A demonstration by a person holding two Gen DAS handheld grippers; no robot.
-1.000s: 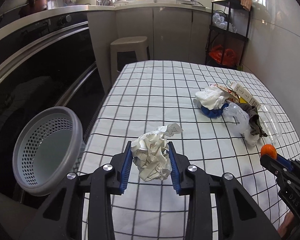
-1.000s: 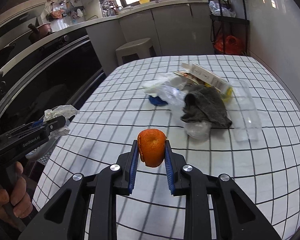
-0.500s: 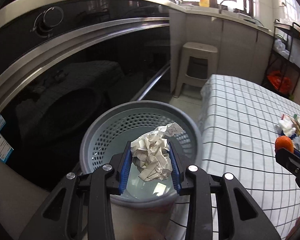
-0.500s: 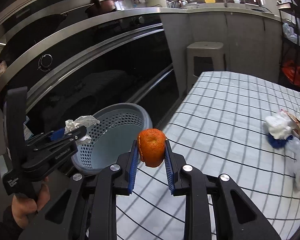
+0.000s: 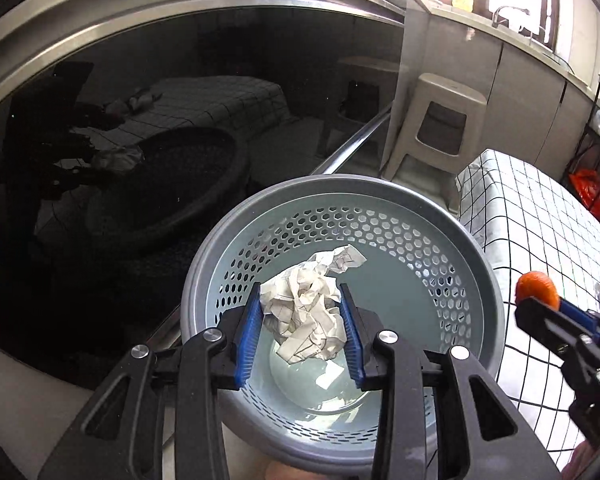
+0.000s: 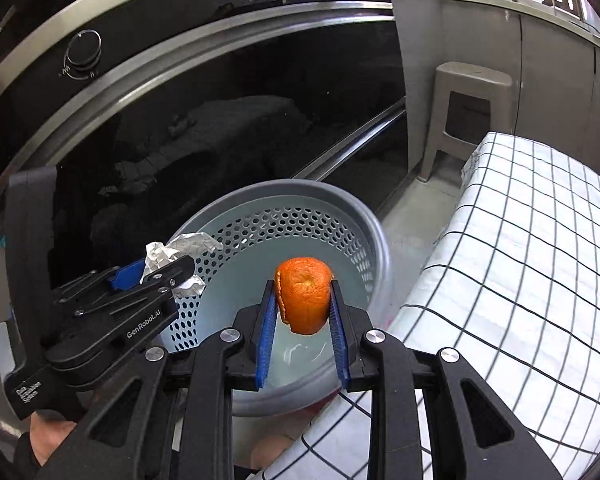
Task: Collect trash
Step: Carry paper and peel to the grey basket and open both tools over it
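Between the blue pads of the left gripper sits the crumpled paper ball; the fingers are spreading at this moment, yet the paper still touches both pads and has not dropped. The right gripper has its fingers pinching the orange peel firmly at both sides.

Both loads hang above the open mouth of the grey perforated waste basket, which stands on the floor just beside the edge of the desk with its checked cloth. The basket interior appears bare apart from reflections on its bottom.

Probable faults from this position:

1. Paper hang-up. Creased paper can snag on the ribbed pads. If the fingers spread only partway, the ball may cling to one pad and fall late, outside the rim.
2. Off-centre release. In the right wrist view the left fingers sit near the basket's left rim. A drop there may strike the rim and bounce to the floor.
3. Gripper collision. Both tools crowd the same opening; moving the right one inward before the left clears risks contact and a jolted release.
4. Basket tip. The basket looks light; a knock from either tool could tilt it.
5. Peel adhesion. Moist peel may stick to one pad on release.
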